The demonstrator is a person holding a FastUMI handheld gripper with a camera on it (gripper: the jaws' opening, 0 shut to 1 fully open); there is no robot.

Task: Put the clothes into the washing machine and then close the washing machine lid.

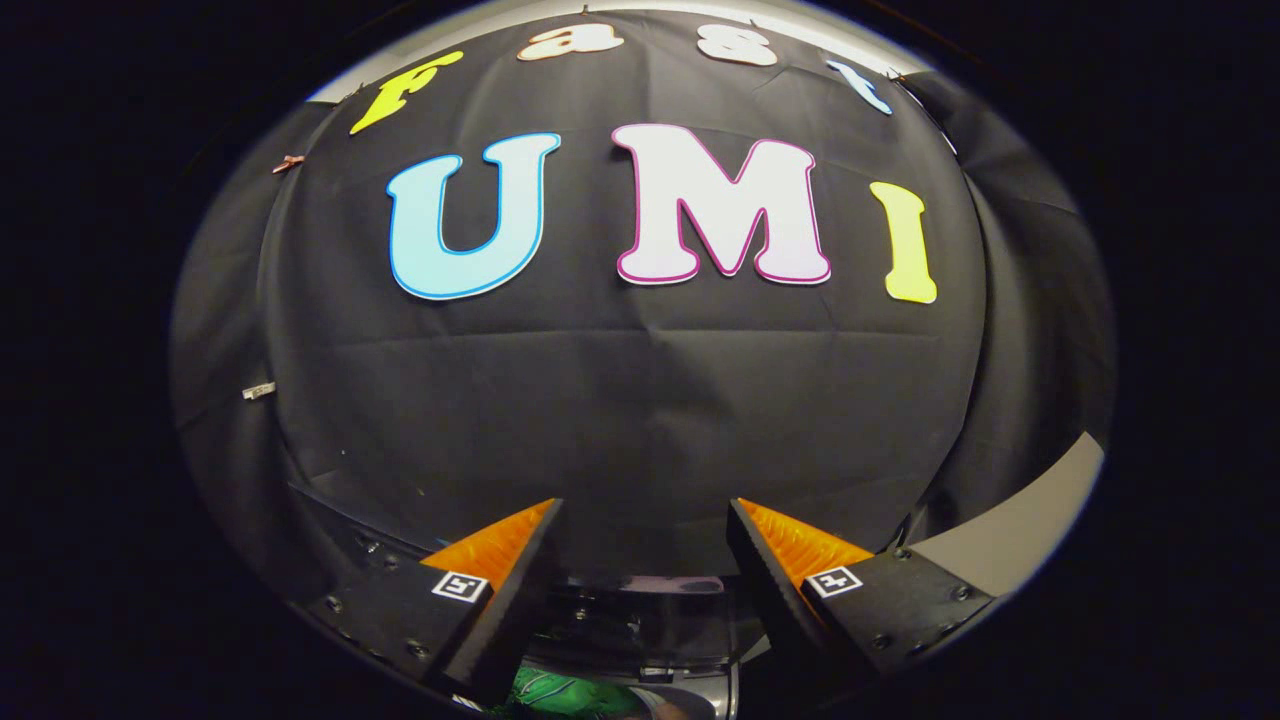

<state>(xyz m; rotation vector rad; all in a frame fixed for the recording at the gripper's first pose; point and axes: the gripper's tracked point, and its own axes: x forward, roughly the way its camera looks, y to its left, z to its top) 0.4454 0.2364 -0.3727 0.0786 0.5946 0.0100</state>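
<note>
Our claw (645,520) stands wide open with nothing between its two fingers (500,545); each finger carries a small square black-and-white marker tag (460,585) on its base, a coded pattern and not writing we can read.

Nearest to us, below and just behind the fingertips, we see a crumpled patch of bright green patterned cloth (560,693), which we take to be the clothes. It sits low between the finger bases, slightly toward the left finger, and too little of it shows to tell its long axis.

Just ahead of that lies a dark machine body with a pale translucent strip (670,583), probably the washing machine's rim or lid edge; we cannot tell whether the lid is up.

So the coming move turns on one relation: the cloth lies beneath the claw, not ahead of it, and we judge we must tip downward to reach it.

Beyond the fingers hangs the black cloth booth wall (640,400).
</note>
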